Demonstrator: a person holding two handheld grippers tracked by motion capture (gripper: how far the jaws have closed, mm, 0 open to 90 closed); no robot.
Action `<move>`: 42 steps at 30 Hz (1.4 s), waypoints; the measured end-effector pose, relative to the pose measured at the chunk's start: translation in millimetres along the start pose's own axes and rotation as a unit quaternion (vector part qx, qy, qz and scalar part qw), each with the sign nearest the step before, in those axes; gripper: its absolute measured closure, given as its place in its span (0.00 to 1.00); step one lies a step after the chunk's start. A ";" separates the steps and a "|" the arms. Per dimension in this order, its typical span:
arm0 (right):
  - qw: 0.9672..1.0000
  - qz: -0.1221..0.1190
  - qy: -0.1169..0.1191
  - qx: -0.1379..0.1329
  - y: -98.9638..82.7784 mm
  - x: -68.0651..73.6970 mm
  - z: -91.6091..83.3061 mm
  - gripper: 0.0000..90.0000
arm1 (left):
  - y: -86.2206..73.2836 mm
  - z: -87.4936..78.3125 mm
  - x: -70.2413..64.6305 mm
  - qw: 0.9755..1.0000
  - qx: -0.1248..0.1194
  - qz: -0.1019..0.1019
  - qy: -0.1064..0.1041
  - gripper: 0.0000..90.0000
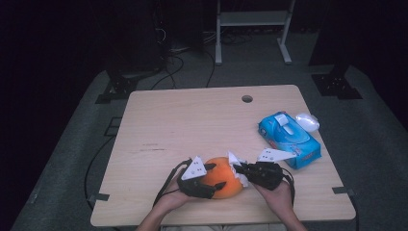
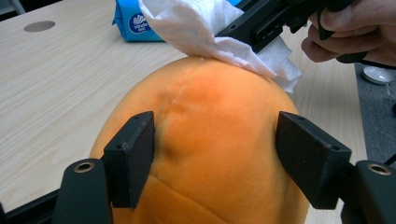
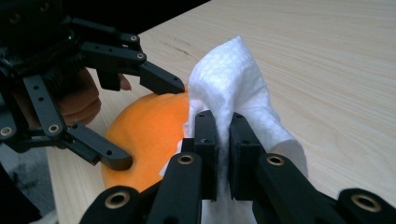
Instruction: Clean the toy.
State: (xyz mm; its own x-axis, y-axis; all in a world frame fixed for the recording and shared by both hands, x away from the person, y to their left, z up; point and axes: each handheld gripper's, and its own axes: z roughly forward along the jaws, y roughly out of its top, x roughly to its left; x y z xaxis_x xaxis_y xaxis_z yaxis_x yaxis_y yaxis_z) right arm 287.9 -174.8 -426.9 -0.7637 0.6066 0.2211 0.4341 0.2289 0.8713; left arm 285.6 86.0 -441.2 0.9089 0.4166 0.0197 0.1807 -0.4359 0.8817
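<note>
High view: your orange plush ball sits at the table's near edge, between your two grippers.
Left gripper: your jaws clasp the ball from both sides, pads against it.
Right gripper: your jaws are clenched on a white tissue, which lies against the ball.
Tissue pack: blue, well off at the table's right.

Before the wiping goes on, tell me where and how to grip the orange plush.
Take the orange plush across its rounded flanks, coming from the person's near left. The left tongs already straddle it there, a pad on each bulging side. That leaves the top seam free, where the right tongs press the tissue. The soft, wide body gives under the pads.
</note>
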 end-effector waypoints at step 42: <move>0.999 0.011 -0.035 0.020 -13.4 -8.6 -9.0 0.92 | -8.9 -6.4 14.0 1.000 -0.011 -0.024 0.002 0.33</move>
State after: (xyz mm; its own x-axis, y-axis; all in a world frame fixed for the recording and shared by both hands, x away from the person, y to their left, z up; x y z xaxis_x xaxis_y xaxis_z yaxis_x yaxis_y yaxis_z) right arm 284.4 -189.9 -436.5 -0.7192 0.6632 0.2074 0.4698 0.2441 0.8483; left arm 294.4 100.8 -445.7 0.8977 0.4401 -0.0210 0.2157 -0.3974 0.8919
